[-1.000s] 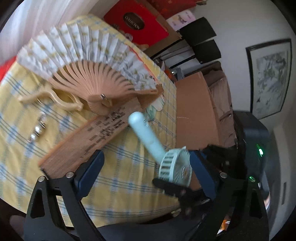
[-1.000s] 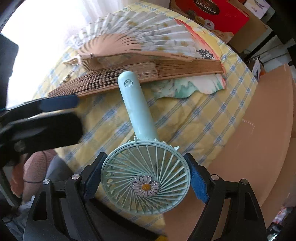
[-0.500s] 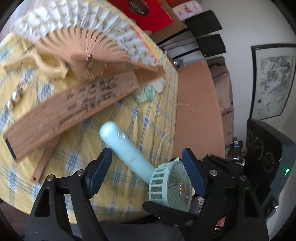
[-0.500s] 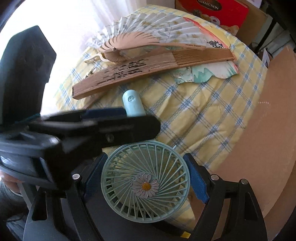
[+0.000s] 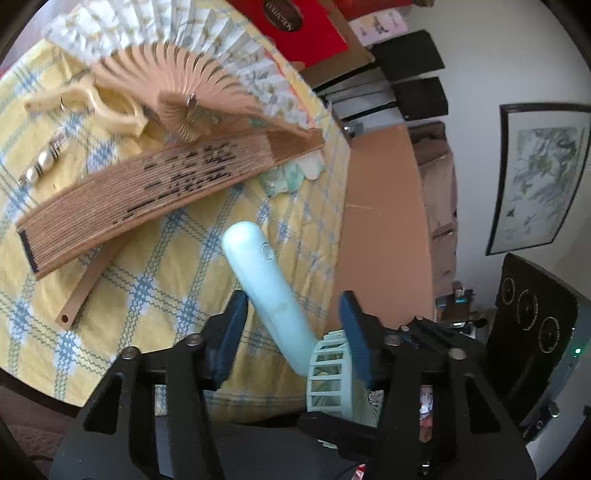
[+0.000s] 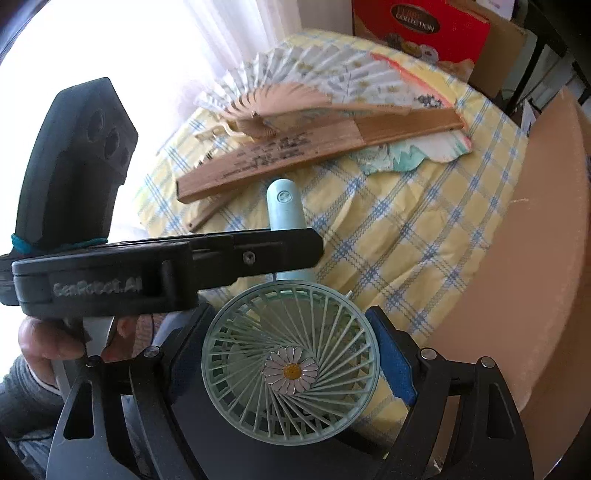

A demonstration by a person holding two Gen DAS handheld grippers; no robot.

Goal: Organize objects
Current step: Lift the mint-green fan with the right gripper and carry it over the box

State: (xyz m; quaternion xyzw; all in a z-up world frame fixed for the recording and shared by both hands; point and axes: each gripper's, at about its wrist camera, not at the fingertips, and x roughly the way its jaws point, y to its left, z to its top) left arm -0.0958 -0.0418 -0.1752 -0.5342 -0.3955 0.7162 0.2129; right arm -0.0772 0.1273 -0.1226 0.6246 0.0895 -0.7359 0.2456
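Right hand-held gripper (image 6: 291,363) pinches the round head of a mint handheld fan (image 6: 290,373), blue pads against both sides of the grille, daisy badge facing the camera. The fan's handle (image 5: 266,291) sticks out toward 12 o'clock, above the desk (image 5: 155,288) with its yellow-blue checked cloth. Left hand-held gripper (image 5: 291,321) straddles that handle; its jaws have just been closing, the left pad touching or nearly so, the right pad still apart from it. Open paper fan (image 5: 177,62) and folded wooden fan (image 5: 147,195) lie at 11 o'clock beyond. Red box (image 6: 421,29) at 1 o'clock.
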